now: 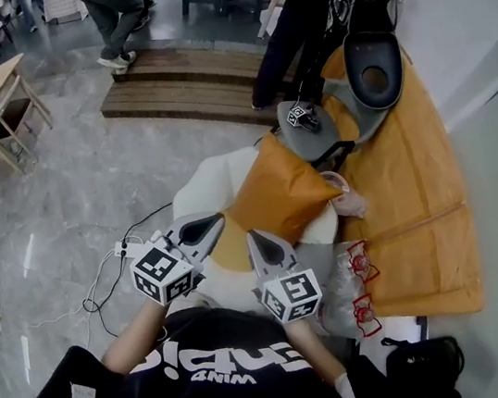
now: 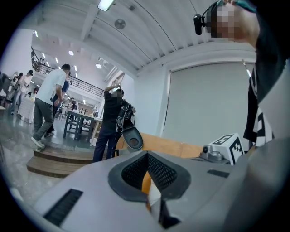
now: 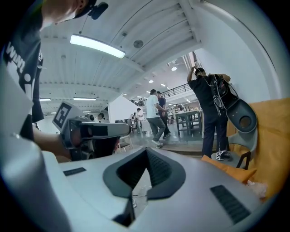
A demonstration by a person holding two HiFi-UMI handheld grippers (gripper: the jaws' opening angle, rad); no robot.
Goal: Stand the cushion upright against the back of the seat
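Observation:
An orange cushion [image 1: 276,194] lies tilted across a white seat [image 1: 200,187] in the middle of the head view. My left gripper [image 1: 215,222] is shut, its tips at the cushion's left edge. In the left gripper view a sliver of the cushion [image 2: 146,181] shows through the slit behind the closed tips [image 2: 147,154]. I cannot tell whether any fabric is pinched. Just below the cushion's lower edge sits my right gripper [image 1: 253,237], also shut. The right gripper view shows it [image 3: 146,150] with nothing held and only floor showing through the slit.
A person in black [image 1: 314,14] stands past the seat with grey devices [image 1: 374,70] and a marker cube [image 1: 302,117]. An orange padded surface [image 1: 419,204] runs along the right wall. Plastic bags [image 1: 352,285] lie beside the seat, cables [image 1: 111,271] on the floor, a wooden step [image 1: 184,82] behind.

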